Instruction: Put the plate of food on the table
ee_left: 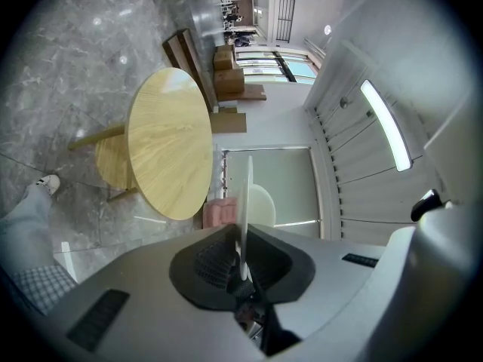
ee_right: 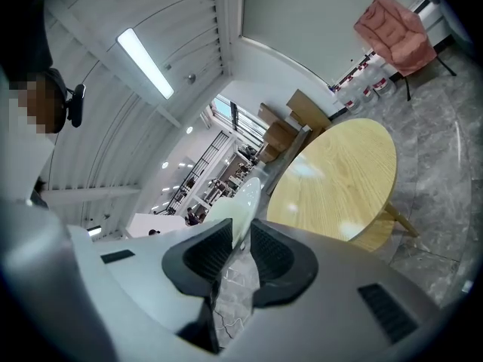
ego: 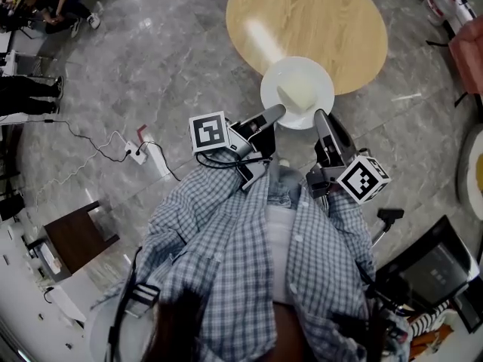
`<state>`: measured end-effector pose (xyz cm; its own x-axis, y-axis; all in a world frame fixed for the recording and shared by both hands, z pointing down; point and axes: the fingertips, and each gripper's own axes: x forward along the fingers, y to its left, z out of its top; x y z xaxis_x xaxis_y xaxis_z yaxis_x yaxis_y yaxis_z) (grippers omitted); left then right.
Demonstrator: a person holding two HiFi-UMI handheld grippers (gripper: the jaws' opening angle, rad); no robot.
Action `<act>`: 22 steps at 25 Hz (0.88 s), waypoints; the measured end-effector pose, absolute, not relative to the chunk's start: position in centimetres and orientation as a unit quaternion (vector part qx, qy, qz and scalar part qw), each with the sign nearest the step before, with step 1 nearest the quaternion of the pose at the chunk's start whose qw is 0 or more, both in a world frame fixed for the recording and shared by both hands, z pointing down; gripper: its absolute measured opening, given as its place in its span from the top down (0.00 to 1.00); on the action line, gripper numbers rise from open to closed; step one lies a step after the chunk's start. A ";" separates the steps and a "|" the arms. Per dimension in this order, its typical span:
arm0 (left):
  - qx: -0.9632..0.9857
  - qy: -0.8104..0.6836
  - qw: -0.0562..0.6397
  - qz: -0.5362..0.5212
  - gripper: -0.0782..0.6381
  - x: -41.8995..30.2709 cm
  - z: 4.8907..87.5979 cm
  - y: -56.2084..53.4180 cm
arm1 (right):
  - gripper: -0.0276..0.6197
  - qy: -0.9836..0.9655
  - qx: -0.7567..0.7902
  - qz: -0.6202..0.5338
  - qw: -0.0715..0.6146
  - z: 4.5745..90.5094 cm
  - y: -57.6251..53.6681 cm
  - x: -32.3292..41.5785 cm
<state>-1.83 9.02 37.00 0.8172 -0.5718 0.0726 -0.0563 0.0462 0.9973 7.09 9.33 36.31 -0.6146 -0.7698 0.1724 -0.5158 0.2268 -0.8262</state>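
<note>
A white plate with a pale lump of food hangs level over the near edge of a round wooden table. My left gripper is shut on the plate's near-left rim, and my right gripper is shut on its near-right rim. In the left gripper view the plate shows edge-on between the pads of the left gripper, with the table ahead. The right gripper view also has the plate's rim pinched in the right gripper, the table lying beyond.
A power strip with cables lies on the marble floor at the left. A dark cabinet stands lower left, a black chair lower right, a pink chair at the right edge. A person sits far top left.
</note>
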 end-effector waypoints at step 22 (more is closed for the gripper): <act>0.653 -0.192 0.717 -0.147 0.85 -1.3 39.0 -8.1 | 0.83 0.729 -0.475 -0.475 0.130 38.3 -6.7 7.4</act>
<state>-1.26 -8.09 39.03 0.8829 -0.4622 0.0829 -0.0397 0.1026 0.9939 7.42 -6.71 38.34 -0.5155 -0.8162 0.2609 -0.5687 0.0981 -0.8167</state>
